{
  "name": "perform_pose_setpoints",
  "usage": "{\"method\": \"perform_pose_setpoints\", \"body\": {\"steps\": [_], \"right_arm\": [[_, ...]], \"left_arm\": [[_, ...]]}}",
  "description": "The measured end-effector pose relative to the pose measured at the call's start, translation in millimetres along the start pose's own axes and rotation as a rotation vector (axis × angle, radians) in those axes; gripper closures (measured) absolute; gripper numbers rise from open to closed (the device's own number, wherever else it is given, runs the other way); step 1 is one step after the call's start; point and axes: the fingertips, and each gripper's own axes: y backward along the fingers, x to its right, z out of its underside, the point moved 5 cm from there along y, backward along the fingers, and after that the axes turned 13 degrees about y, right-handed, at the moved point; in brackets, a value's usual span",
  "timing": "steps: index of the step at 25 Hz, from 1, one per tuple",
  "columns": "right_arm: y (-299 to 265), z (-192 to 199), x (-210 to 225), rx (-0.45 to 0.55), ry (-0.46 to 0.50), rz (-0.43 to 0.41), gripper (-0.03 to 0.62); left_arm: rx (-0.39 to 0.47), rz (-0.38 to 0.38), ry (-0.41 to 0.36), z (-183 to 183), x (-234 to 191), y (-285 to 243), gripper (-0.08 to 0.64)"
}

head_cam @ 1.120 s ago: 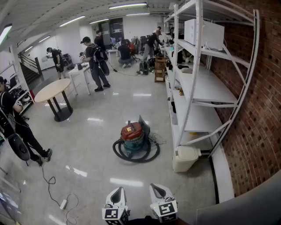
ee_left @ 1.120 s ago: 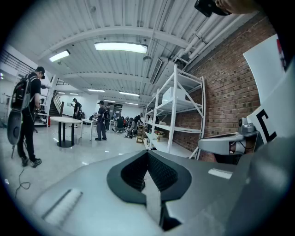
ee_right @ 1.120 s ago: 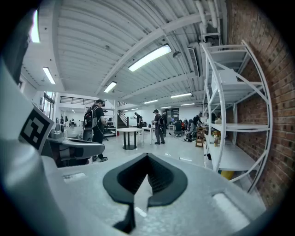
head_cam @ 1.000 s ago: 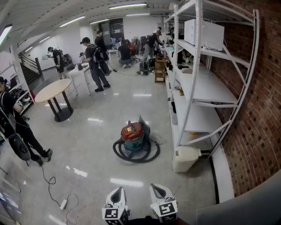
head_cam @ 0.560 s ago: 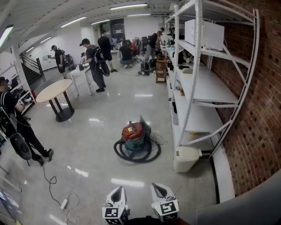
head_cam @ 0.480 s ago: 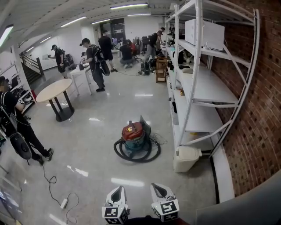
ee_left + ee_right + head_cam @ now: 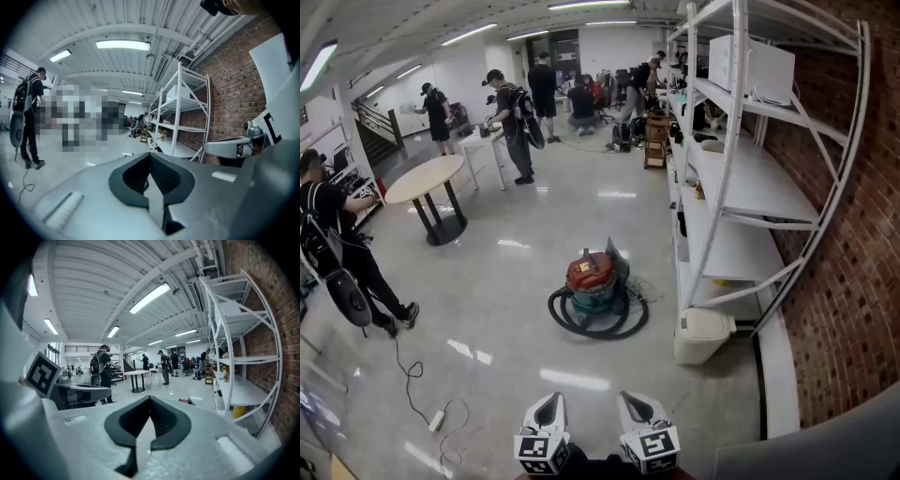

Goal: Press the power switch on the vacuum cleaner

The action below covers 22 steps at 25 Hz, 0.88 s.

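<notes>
On the glossy floor [image 7: 497,309] of a busy workshop, the vacuum cleaner [image 7: 594,283] stands well ahead of me, near the foot of the white shelving rack [image 7: 727,187] and a pale waste bin [image 7: 700,336]. I carry the left hand-held gripper [image 7: 547,408] and the right hand-held gripper [image 7: 636,405] low and close to my body, side by side, noses aimed forward at the machine. Both are clenched, pads meeting at the tip with nothing between them. I judge that this suits the job: a switch needs a push, not a grasp, and closed jaws make one blunt point. They hang back because the walk up to the machine is not yet made. The vacuum is a squat canister with a red domed top over a teal drum, and its black hose [image 7: 581,323] is looped round the base on the floor. From this range I cannot pick out the power switch itself.
</notes>
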Motion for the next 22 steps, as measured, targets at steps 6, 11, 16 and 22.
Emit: {"method": "perform_pose_setpoints", "body": {"steps": [6,11,16,22], "right_arm": [[-18.3,0.3,4.4,-0.017,-0.002,0.002,0.600],[-34.2,5.8,16.5,-0.049,0.003,0.034,0.600],[-68.5,3.0,28.1,-0.074,-0.002,0.055,0.600],[-128.6,2.2,34.8,-0.115,-0.011,0.032,0.600]], "left_arm": [[-0.010,0.000,-0.006,-0.1,-9.9,-11.0,0.546],[-0.023,0.042,0.003,0.1,-14.1,-41.4,0.546],[-0.040,0.085,-0.032,-5.4,-29.2,-74.8,0.547],[-0.096,0.080,0.026,-20.8,-62.7,-116.3,0.546]]}}
